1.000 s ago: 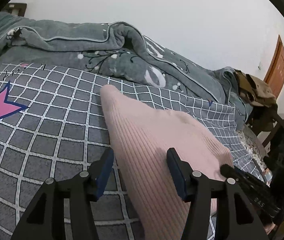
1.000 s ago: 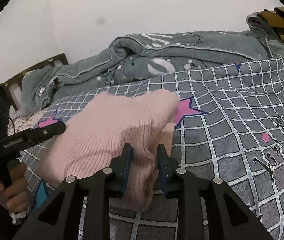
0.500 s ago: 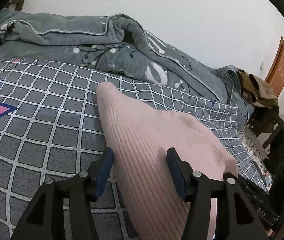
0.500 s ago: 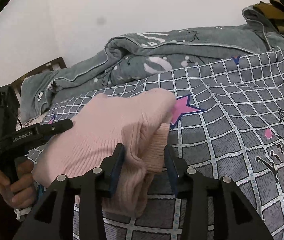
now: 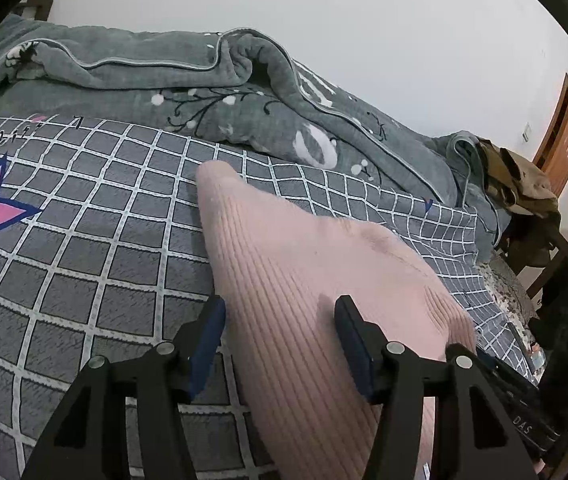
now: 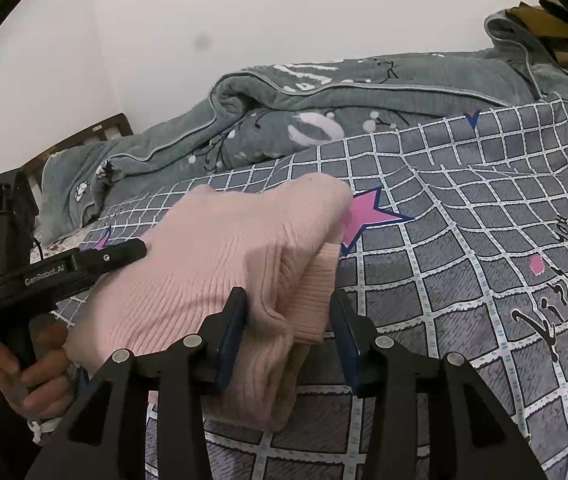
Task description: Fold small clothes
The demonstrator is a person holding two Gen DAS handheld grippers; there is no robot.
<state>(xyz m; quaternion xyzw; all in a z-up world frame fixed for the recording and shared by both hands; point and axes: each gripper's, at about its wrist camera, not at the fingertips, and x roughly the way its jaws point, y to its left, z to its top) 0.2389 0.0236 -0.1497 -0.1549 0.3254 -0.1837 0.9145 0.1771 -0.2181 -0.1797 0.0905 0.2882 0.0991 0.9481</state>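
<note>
With its fold apparently made, the pink ribbed sweater (image 6: 220, 264) lies doubled on the checked bed cover (image 6: 463, 240), its near edge between the right tool (image 6: 287, 328), whose jaws have just been opening off it, and the left tool (image 5: 280, 332) gaping half-wide above it.

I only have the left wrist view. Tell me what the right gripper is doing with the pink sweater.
Observer: The right gripper has just been opening. The pink sweater has a bunched fold and its ribbed cuff between the jaws, no longer pinched.
Operator: Report where the sweater's far corner lies.
Observer: It overlaps a pink star printed on the checked bedcover.
</note>
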